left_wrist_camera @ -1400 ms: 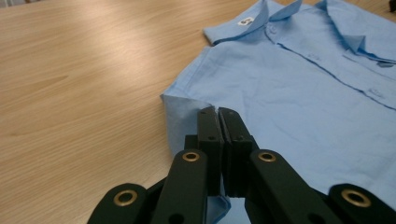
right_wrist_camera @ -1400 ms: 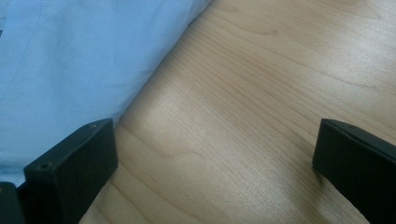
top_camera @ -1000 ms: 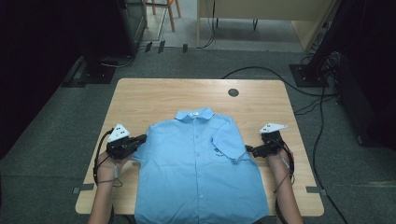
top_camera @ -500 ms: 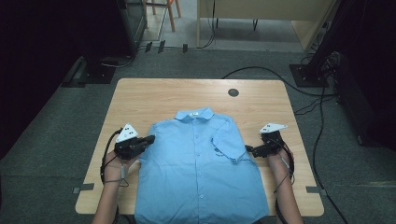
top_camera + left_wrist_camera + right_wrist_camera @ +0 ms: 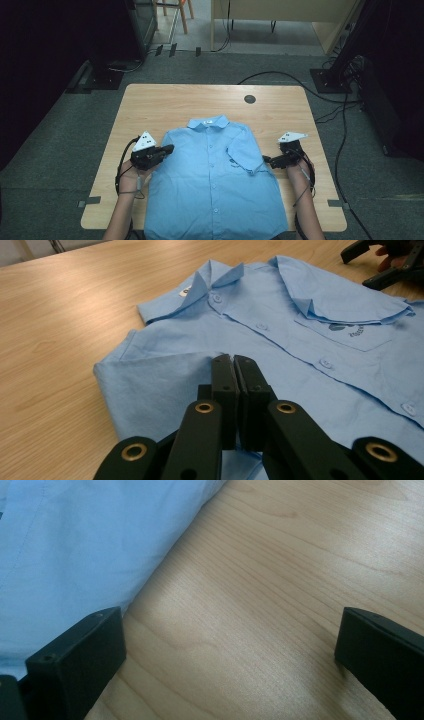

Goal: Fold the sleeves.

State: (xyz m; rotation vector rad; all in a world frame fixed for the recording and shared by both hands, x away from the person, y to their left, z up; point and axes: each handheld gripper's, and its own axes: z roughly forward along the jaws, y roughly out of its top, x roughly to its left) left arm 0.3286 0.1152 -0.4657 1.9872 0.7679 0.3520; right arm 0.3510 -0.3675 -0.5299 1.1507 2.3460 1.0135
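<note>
The table (image 5: pixel 150 105) carried my blue shirt (image 5: pixel 215 190), lying flat, front up and buttoned, collar away from me and its length running toward me; the hem was cut off at the near edge. One sleeve (image 5: pixel 245 152) lay folded over the chest. The pocket logo (image 5: pixel 345 327) and neck label (image 5: pixel 186 290) were too small to read. My left gripper (image 5: pixel 169 149) was closed on the shirt's shoulder fabric. My right gripper (image 5: pixel 267 160) stood open beside the shirt's edge.

My two grippers are black: left gripper (image 5: pixel 170 148), right gripper (image 5: pixel 266 160). Each carries a pale three-cornered plate and trails a black cable. Brass-ringed pivots on the linkages; forearms bare, no sleeves.
</note>
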